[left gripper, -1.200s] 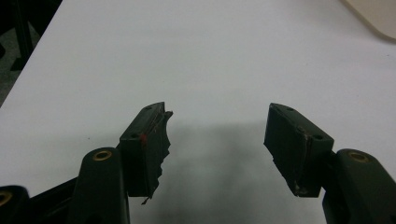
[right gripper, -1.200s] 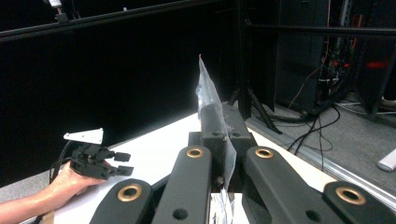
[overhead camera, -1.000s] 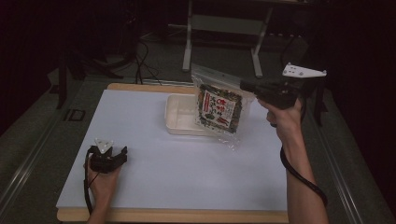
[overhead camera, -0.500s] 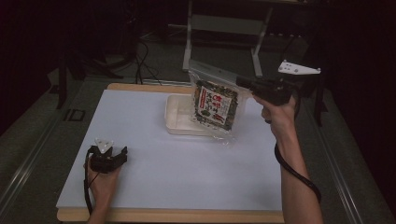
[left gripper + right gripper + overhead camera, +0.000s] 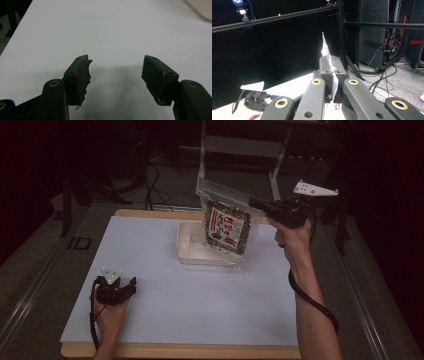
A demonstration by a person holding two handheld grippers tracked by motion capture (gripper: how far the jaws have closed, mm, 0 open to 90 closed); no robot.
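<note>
My right hand-held gripper (image 5: 256, 205) is clamped on the edge of the clear snack bag (image 5: 227, 227), which hangs below it, over the white tray (image 5: 192, 251). My left hand-held gripper (image 5: 131, 284) rests on the tabletop (image 5: 200, 310), well apart from the bag, its jaws wide and empty.

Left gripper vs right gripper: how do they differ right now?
The left gripper has its jaws wide apart with nothing between them; the right gripper is shut on the top edge of a clear snack bag. The left gripper rests low on the white table; the right gripper is raised, hanging the bag above the white tray. Both are black, hand-held, with a trailing cable.
</note>
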